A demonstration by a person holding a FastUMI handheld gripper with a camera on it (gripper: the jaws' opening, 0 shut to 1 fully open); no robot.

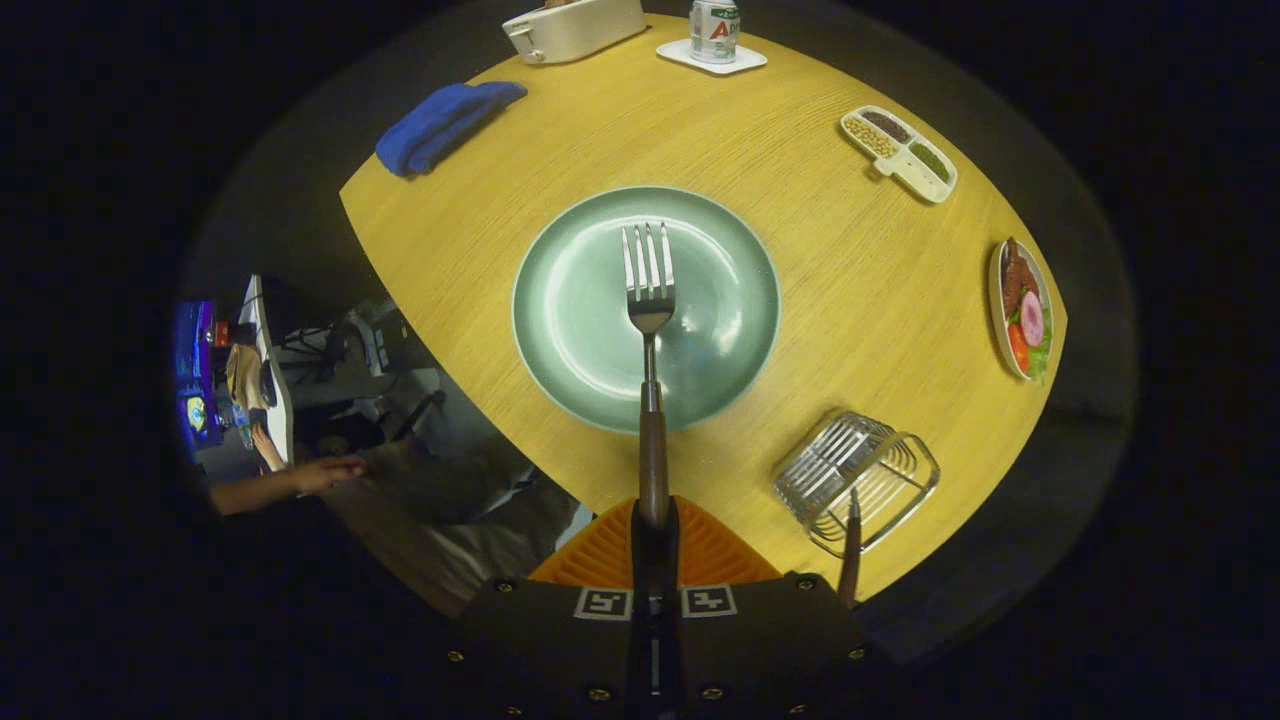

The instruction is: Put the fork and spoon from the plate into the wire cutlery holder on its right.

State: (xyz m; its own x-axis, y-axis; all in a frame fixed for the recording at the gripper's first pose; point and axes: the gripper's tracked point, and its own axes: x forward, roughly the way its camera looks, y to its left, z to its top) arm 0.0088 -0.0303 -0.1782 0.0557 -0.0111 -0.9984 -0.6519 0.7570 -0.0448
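My gripper [654,520] is shut on the brown wooden handle of the fork [649,300], which sticks out straight ahead, its tines raised over the middle of the green plate [560,370]. The plate lies on the yellow table beneath the fork and holds nothing else that I can see. The wire cutlery holder [855,480] stands to the right of the plate, close to my fingers. A brown handle [850,545] leans up out of the holder at its near side; its head is hidden inside the wires, so I cannot tell which utensil it is.
A folded blue cloth [445,122] lies beyond the plate to the left. A white box [572,28], a can on a coaster [714,30], a divided snack tray [900,152] and a plate of food [1022,308] ring the table's far and right sides. A person's hand [325,472] shows past the table's left edge.
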